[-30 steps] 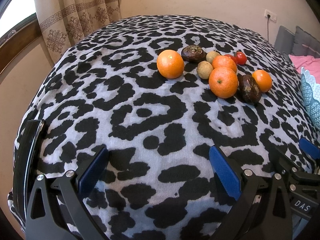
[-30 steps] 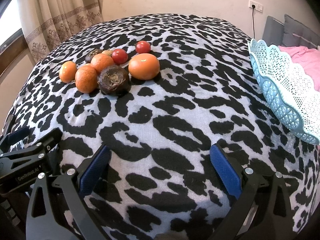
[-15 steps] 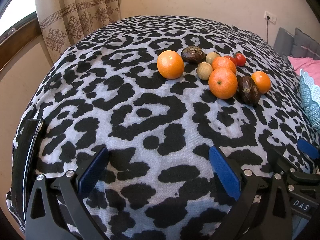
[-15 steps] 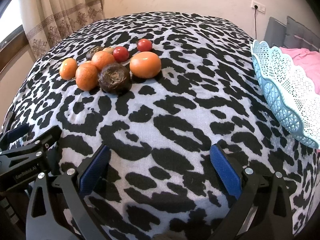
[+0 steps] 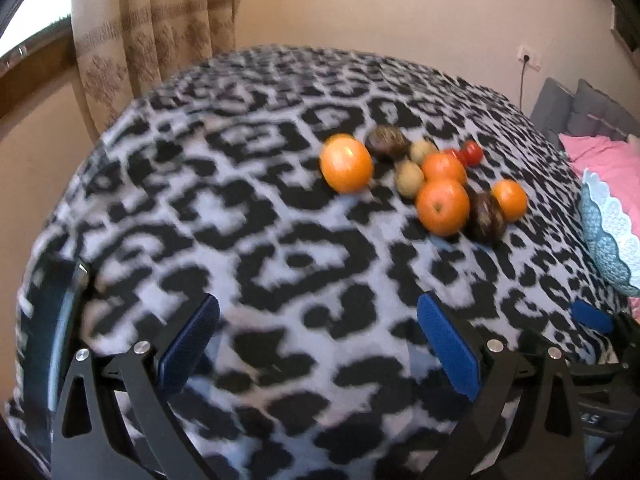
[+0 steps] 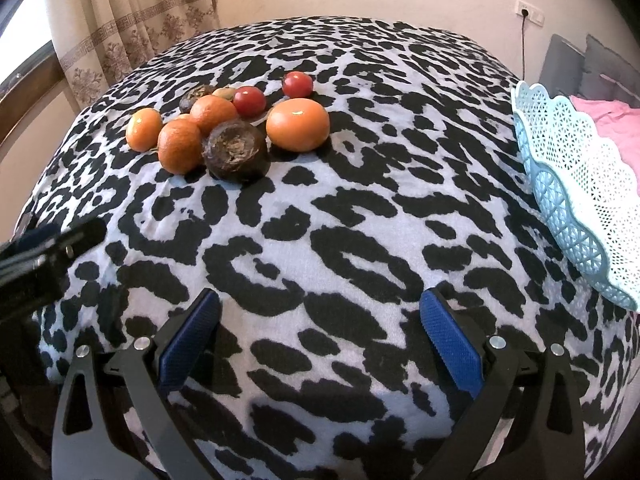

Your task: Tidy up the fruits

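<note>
Your right gripper (image 6: 318, 332) sits low over the tabletop (image 6: 360, 208), fingers (image 6: 188, 336) spread wide with nothing between them. Only the leopard-print cloth lies directly ahead of the tips. Your left gripper (image 5: 316, 340) is set the same way: fingers (image 5: 188, 340) wide apart, holding nothing; its view is motion-blurred.

Off the right gripper's left finger, at the frame edge, the black body of the left gripper shows, blurred. In the left view, a blue pad of the right gripper (image 5: 592, 318) shows beyond the right finger.

Nothing stands between either pair of fingers and the fruit cluster.

The fruits lie loose on the cloth, ahead and left of the right fingers. Nearest is a dark brown wrinkled fruit (image 6: 236, 151), touching an orange (image 6: 179, 146) on its left. A larger orange (image 6: 298, 124) sits just to its right. Behind are two more oranges (image 6: 213, 113) (image 6: 144, 129), two red tomatoes (image 6: 249, 101) (image 6: 297, 84), a second dark fruit (image 6: 195, 96), and a small tan fruit (image 6: 224, 92), partly hidden.

Right of the right finger, well apart from the fruits, is a pale blue lattice basket (image 6: 568, 200) at the tabletop's edge. What can be seen of its inside holds no fruit.

Farthest: curtain (image 6: 132, 28), wall socket (image 6: 529, 12).
</note>
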The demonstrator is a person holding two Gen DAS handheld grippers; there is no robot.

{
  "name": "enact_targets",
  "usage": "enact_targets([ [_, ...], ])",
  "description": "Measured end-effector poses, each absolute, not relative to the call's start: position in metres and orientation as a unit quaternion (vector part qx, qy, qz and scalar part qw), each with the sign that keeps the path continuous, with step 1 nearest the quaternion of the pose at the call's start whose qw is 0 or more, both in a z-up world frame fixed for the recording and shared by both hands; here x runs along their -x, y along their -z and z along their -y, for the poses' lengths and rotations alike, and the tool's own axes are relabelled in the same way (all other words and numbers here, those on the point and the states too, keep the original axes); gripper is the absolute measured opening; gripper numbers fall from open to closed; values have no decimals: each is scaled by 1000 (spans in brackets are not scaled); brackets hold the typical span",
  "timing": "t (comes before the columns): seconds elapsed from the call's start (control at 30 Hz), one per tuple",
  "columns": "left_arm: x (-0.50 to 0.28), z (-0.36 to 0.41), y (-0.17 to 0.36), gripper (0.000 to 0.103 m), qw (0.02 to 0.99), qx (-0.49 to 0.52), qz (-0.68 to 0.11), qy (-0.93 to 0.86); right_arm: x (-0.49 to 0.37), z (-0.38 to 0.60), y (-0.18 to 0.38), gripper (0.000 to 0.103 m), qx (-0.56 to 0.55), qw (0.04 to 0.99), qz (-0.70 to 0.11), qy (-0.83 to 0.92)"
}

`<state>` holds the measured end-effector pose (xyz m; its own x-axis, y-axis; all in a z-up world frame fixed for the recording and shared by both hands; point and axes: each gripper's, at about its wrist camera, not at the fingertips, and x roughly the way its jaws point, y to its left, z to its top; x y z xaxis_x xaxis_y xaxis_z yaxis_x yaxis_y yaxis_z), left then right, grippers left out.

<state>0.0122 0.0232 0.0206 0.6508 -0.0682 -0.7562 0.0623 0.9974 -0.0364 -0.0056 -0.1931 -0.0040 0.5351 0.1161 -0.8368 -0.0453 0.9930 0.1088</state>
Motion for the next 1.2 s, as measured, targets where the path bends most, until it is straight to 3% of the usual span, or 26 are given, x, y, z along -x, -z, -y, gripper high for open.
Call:
enact_targets([
  [0.53, -82, -22, -46, 95, 926, -6, -378, 22, 21, 204, -44, 101, -90, 920, -366, -112],
  [0.83, -112, -16, -27, 66, 914, 23, -401, 55, 8, 208, -41, 101, -98, 916, -376, -102],
  [1.0, -117, -16, -19, 41, 905, 55, -412, 93, 0, 208, -40, 101, -97, 914, -383, -90],
  [1.2, -106, -17, -18, 38, 915, 65, -385, 99, -8, 204, -41, 92, -102, 913, -387, -82],
])
